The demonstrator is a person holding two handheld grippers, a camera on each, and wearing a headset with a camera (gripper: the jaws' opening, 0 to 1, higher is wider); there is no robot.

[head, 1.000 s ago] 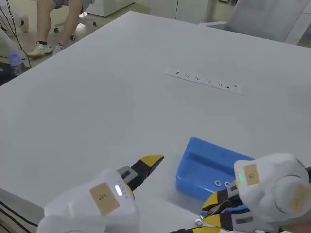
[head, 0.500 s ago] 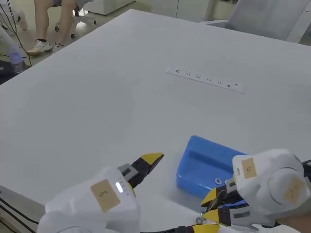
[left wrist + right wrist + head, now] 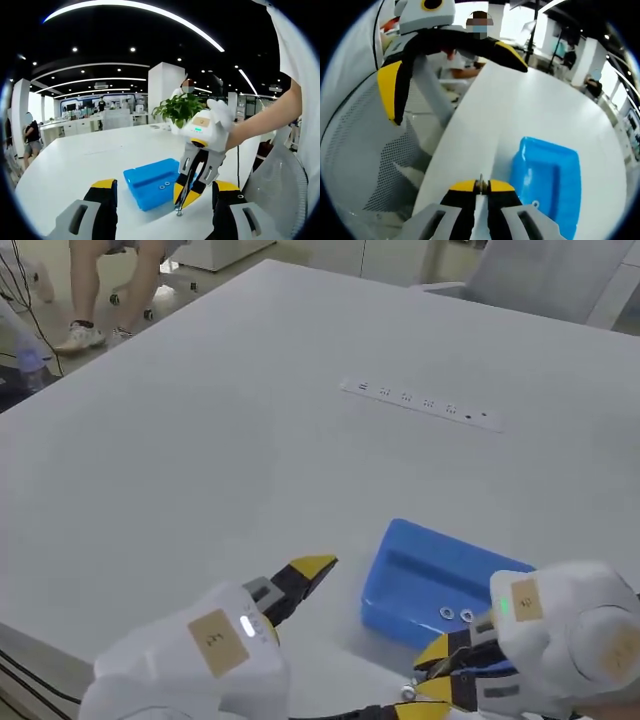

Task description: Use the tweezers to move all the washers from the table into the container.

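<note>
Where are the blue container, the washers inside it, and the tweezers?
blue container (image 3: 415, 585): head view, on its bare inner floor.
washers (image 3: 447, 614): head view, on the left one of the two lying in the container.
tweezers (image 3: 481, 184): right gripper view, on the metal tip.

Hidden behind the right gripper, lower right of the head view: near corner of the container. Too small to tell (left gripper view, bottom centre): anything pinched by the tweezers.

Blue container holds 2 washers; tweezers tips touch a 3rd washer beside it.
</note>
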